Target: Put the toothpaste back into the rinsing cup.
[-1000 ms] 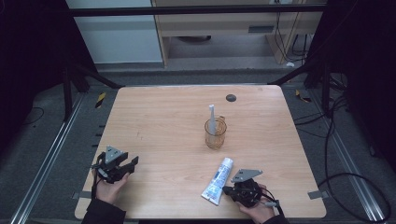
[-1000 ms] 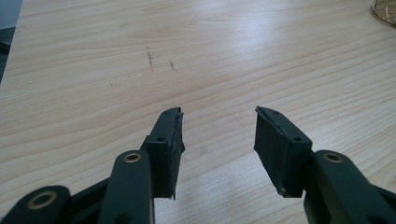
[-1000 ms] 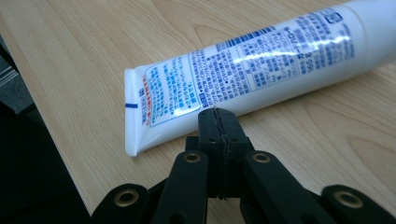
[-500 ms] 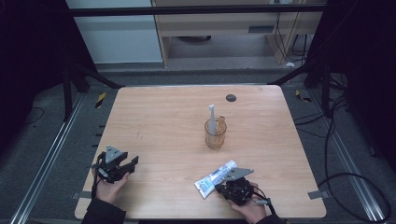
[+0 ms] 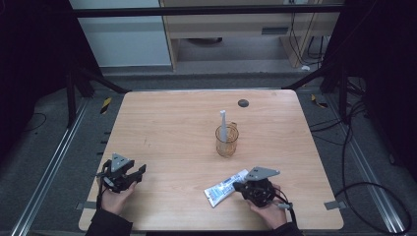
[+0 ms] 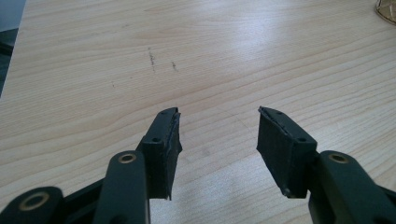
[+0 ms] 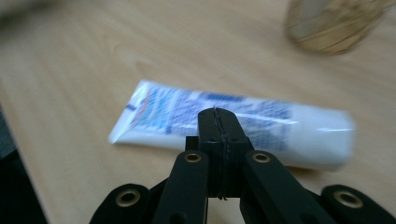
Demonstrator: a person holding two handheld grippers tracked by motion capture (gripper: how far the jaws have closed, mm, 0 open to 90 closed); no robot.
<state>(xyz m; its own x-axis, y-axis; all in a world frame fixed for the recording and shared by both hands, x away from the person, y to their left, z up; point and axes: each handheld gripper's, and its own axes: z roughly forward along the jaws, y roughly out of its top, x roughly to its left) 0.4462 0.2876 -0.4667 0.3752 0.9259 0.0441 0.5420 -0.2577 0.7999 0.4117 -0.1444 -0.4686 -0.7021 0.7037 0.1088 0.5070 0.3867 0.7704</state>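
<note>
A white toothpaste tube (image 5: 223,189) with blue print lies flat near the table's front edge. My right gripper (image 5: 236,187) is at its right end, low over the table, jaws shut with nothing between them. In the right gripper view the tube (image 7: 163,112) lies crosswise just beyond the shut tips (image 7: 217,112). A clear glass cup (image 5: 226,142) holding a white toothbrush (image 5: 223,123) stands at the table's middle. My left gripper (image 5: 140,171) rests at the front left. Its jaws (image 6: 218,112) have just been opening and stand open over bare wood.
The wooden table (image 5: 172,128) has a small black round hole (image 5: 243,103) near its far edge. The cup's base (image 6: 387,9) shows at the top right of the left gripper view. Cables and metal rails lie on the floor around the table.
The tube has swung from pointing up the table to lying more crosswise and a little further left. The right gripper shifted with it. The left hand stayed in place.
</note>
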